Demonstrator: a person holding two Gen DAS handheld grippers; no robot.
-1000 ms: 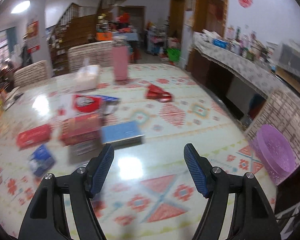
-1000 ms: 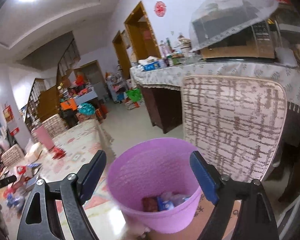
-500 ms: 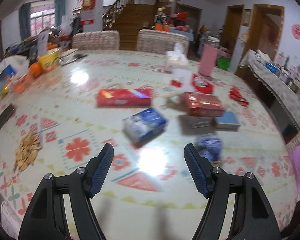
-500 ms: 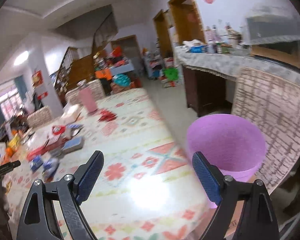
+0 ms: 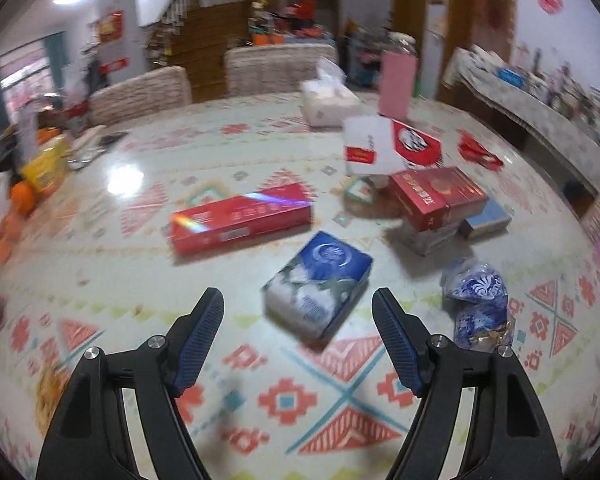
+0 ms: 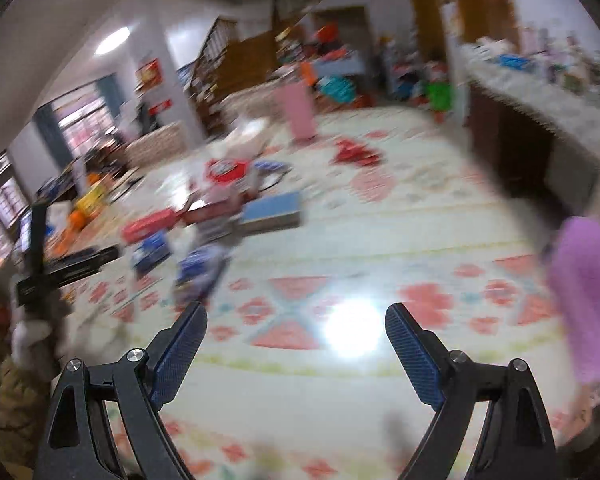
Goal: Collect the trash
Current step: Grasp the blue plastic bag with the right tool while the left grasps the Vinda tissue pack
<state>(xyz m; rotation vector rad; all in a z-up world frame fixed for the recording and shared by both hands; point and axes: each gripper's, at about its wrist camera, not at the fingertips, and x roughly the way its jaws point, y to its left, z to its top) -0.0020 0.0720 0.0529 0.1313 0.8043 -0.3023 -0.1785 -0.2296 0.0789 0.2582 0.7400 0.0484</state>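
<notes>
Bare tabletop [image 5: 228, 364] near jaws; blue packet [image 5: 320, 284] ahead (crumpled wrapper [image 5: 478, 300] beside).

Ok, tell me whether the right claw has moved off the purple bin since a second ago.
Yes. The right claw has swung left, away from the purple bin, which now sits at the view's right edge; open and empty, it is now over the table.

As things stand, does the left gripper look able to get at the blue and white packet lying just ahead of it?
Probably yes. The left gripper is opening, nothing between its fingers, and the blue and white packet lies flat on the table just beyond the tips, with bare tabletop on both sides. The crumpled blue wrapper sits apart.
</notes>
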